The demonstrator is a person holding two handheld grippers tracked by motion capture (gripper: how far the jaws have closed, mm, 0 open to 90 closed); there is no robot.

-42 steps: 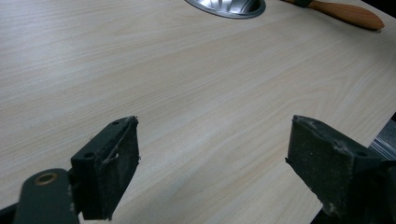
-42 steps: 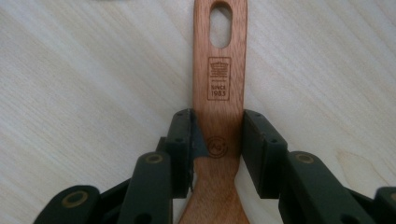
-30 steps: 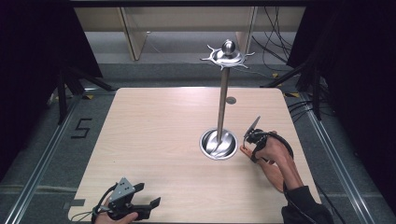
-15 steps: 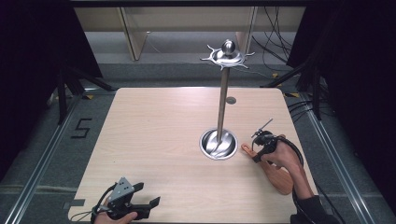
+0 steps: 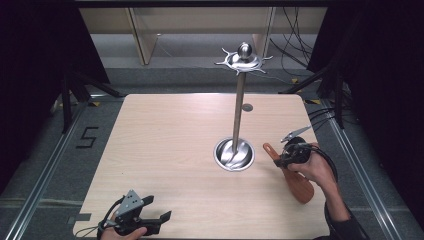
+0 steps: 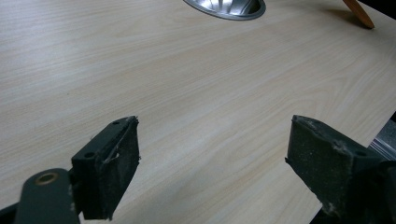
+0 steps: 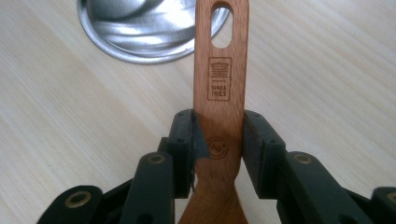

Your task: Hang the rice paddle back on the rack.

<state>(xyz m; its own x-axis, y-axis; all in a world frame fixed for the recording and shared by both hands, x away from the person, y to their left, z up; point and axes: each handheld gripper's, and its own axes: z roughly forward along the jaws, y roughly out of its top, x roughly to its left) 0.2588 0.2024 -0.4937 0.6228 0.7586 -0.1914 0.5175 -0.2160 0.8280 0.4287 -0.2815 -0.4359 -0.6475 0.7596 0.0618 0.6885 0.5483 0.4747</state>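
- right gripper [image 7: 218,140] is clamped on the wooden spatula [image 7: 220,84], jaws pressing both edges of the handle just below the engraved stamp; the grip sits low on the handle, which leaves the hanging slot [image 7: 222,24] at the tip free.
- seen from the high view, the spatula [image 5: 295,182] runs through the right gripper [image 5: 292,154]: handle end pokes out toward the stand, blade trails back beside the person's hand [image 5: 312,165], low over the table's right side.
- handle tip points at the round steel base [image 7: 140,32] of the stand; it is near the base but apart from it.
- stand [image 5: 239,107] is a tall pole with a ring of hooks [image 5: 244,61] at the top; the slot looks meant for one of those hooks, so holding the handle end forward makes sense. judgement only.
- hooks sit well above the spatula, so a lift looks necessary before hanging.
- left gripper [image 5: 135,217] rests at the near left edge of the wooden table [image 5: 170,145], jaws wide apart, nothing between them; its own view shows bare tabletop between the pads [image 6: 112,168], well apart from the spatula.
- left gripper looks parked, out of the way.
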